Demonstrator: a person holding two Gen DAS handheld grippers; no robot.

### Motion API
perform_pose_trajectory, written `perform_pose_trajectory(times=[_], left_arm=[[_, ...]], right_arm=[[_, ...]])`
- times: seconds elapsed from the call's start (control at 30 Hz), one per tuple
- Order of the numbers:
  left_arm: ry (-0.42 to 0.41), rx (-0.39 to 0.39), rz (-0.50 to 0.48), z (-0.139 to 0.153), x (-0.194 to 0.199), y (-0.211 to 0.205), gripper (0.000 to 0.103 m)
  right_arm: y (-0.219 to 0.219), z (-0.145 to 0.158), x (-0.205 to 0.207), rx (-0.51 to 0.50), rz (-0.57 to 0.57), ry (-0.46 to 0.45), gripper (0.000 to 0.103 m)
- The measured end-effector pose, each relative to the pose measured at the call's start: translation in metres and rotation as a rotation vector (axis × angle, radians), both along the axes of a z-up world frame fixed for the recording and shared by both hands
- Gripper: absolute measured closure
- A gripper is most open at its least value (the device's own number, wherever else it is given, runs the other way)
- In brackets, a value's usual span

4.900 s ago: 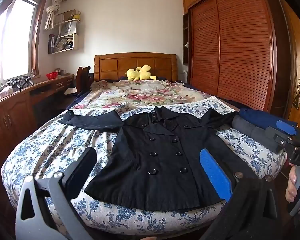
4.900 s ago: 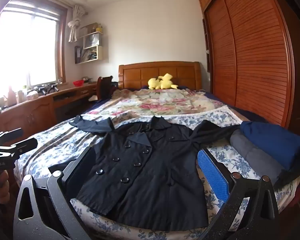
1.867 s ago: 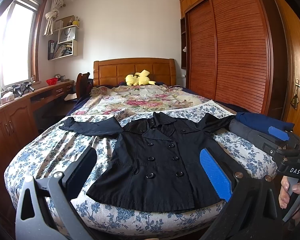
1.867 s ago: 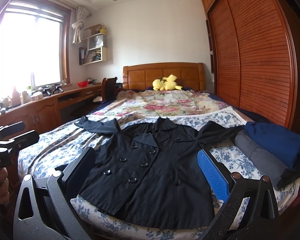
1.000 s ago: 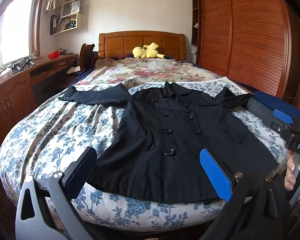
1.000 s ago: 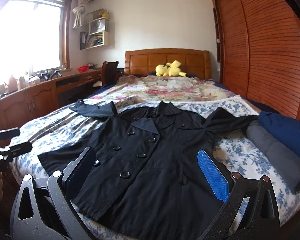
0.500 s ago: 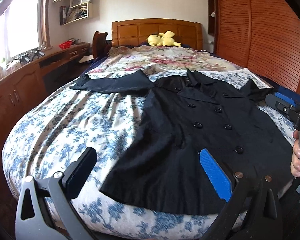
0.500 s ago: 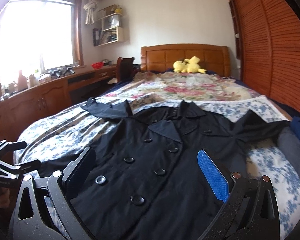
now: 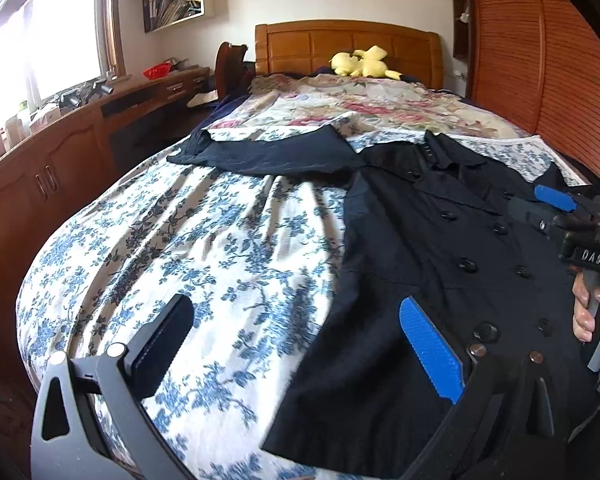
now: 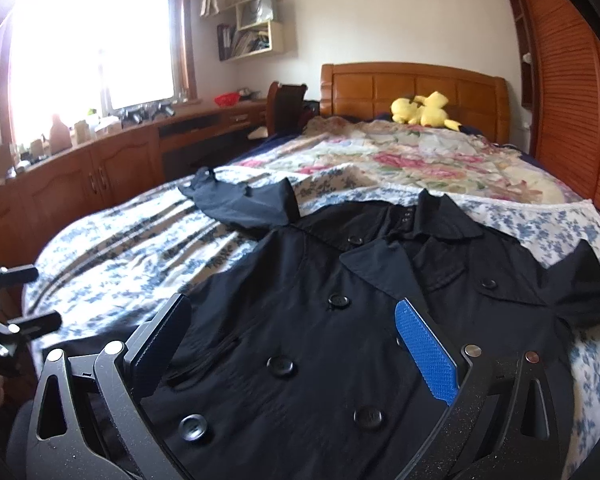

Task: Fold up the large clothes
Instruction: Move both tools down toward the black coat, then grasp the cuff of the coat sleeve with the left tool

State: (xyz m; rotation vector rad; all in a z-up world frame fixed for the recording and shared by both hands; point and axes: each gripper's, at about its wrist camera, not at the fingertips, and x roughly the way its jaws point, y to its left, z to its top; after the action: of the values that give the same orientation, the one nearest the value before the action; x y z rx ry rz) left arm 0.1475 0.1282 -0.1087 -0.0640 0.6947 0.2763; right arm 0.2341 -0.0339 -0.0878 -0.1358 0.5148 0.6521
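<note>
The left gripper (image 9: 296, 344) and right gripper (image 10: 296, 344) both have jaws spread, holding nothing. The black coat (image 10: 340, 340) lies flat beneath them. Risk: a jaw pinches the bedspread (image 9: 188, 240) too, dragging both layers.

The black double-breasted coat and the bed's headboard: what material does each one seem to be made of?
The black double-breasted coat looks like thin woven cloth, matte, perhaps cotton or a blend: it creases finely and lies flat. Its buttons look like glossy plastic. The headboard looks like varnished orange-brown wood, with panels that shine a little.
</note>
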Motion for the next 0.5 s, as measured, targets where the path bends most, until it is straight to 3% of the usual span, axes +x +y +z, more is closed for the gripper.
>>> perform_pose_trajectory(times=[0.2,0.5], left_arm=[[0.06,-0.02,-0.006,-0.015,0.026,0.026,0.0],[0.098,-0.099,0.03,-0.029,0.094,0.087,0.0]], right_arm=[[0.012,-0.037,0.024,-0.061,0.006,0.072,0.0],[0.007,-0.047,0.024,-0.019,0.017,0.092,0.0]])
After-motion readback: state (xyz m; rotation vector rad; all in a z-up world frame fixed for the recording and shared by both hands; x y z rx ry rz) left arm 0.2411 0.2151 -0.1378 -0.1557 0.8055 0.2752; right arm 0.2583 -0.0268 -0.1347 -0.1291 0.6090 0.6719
